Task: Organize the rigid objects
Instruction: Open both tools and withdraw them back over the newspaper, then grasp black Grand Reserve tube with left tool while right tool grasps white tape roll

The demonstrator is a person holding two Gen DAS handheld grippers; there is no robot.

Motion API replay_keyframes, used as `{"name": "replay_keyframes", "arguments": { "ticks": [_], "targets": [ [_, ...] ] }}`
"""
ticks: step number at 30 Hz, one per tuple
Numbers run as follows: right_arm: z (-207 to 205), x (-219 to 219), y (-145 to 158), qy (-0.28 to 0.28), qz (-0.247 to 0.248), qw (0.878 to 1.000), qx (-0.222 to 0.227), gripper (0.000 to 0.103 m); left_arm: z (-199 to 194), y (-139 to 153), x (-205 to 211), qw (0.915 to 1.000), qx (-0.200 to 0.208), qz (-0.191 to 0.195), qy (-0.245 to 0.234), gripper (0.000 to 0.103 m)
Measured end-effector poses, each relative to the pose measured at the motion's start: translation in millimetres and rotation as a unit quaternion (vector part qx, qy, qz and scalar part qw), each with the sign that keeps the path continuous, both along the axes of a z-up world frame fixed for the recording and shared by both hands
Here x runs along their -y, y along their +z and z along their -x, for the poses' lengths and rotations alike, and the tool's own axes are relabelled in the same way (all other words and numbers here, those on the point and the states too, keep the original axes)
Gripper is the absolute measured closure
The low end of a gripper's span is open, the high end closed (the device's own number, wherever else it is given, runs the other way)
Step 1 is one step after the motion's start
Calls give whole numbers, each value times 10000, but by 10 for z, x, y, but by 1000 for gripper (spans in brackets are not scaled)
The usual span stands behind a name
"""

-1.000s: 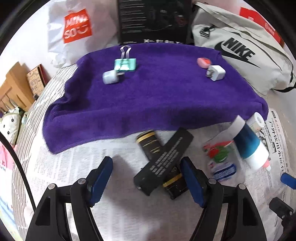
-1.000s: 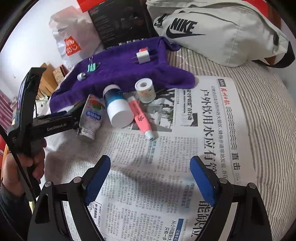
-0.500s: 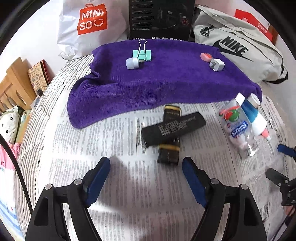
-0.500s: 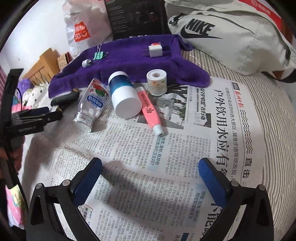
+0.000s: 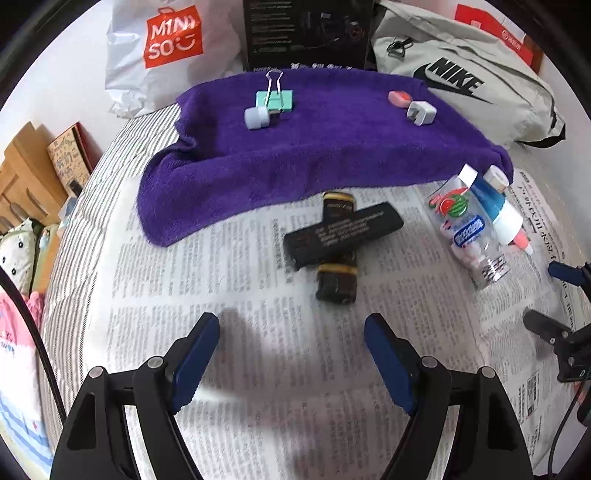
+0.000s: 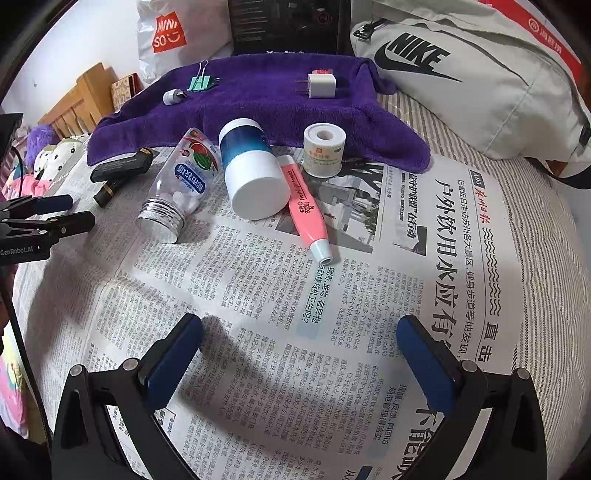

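Observation:
Two black sticks (image 5: 341, 232) lie crossed on the newspaper (image 5: 236, 280), ahead of my left gripper (image 5: 291, 350), which is open and holds nothing. To their right lie a clear pill bottle (image 5: 465, 229) and a blue-and-white jar (image 5: 498, 210). My right gripper (image 6: 301, 354) is open wide over bare newspaper (image 6: 369, 295). Beyond it lie the pill bottle (image 6: 181, 184), the jar (image 6: 251, 166), a pink tube (image 6: 304, 206) and a tape roll (image 6: 324, 149). On the purple towel (image 6: 266, 99) rest a green binder clip (image 6: 199, 83), a small lavender cap (image 6: 171, 96) and a white charger (image 6: 321, 85).
A grey Nike bag (image 6: 461, 74) lies at the back right, a black box (image 5: 306, 33) and a white Miniso bag (image 5: 162, 51) behind the towel. The striped bed (image 5: 92, 206) falls away at the left toward wooden furniture (image 5: 22, 173).
My left gripper drew back from the crossed black sticks, which lay between its fingers and now sit farther ahead. The right gripper's jaws spread wider and the hand rolled.

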State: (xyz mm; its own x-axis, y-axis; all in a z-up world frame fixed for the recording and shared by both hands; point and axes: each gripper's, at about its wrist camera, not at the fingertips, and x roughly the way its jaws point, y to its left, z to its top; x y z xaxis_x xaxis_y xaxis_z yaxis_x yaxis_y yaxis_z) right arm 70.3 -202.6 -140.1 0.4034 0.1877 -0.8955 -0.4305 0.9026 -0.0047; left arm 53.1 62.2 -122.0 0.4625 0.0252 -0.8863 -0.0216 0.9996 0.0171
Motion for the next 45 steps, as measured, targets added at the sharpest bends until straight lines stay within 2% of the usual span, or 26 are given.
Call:
{"name": "replay_keyframes", "arguments": {
  "ticks": [4,8,12,13,16,17,18,21,26,31,34,38,42,45],
  "targets": [
    [37,11,7,100,-55,9999,97,0,-119,-12,-36,9999,132,91,54,23],
    [-18,46,52,175,-175,9996,-154,0,-264,-27,-56,9993,274,217,-101,24],
    [-146,162,114,-50,-777,9960,-431,0,-300,-35,31,9982,434,262,-308,27],
    [-174,211,123,-128,-986,9939,-480,0,-300,-32,69,9982,464,203,-322,32],
    [-234,325,140,-371,-1460,9865,-640,0,-315,-12,149,9979,540,95,-332,53],
    [-260,351,147,-431,-1566,9842,-709,0,-326,5,148,9979,543,126,-332,69],
    [-276,355,150,-459,-1604,9829,-776,0,-333,18,142,9979,522,159,-351,79],
    [-320,351,185,-506,-1622,9811,-926,0,-342,37,107,9978,410,334,-409,80],
    [-295,341,207,-564,-1672,9800,-917,0,-265,64,63,9983,266,317,-414,80],
    [-249,376,212,-687,-1627,9806,-852,0,-81,134,-67,9992,271,-73,-285,80],
    [-208,382,211,-659,-1490,9835,-780,0,-5,213,-65,9979,345,-378,-402,80],
    [-198,366,180,-656,-1431,9846,-757,0,-69,200,-3,9982,305,124,-495,80],
    [-208,323,176,-668,-1439,9845,-741,0,-202,65,164,9981,180,64,-591,81],
    [-192,298,182,-610,-1420,9852,-747,0,-172,42,171,9978,254,-23,-611,79]
  ]
}}
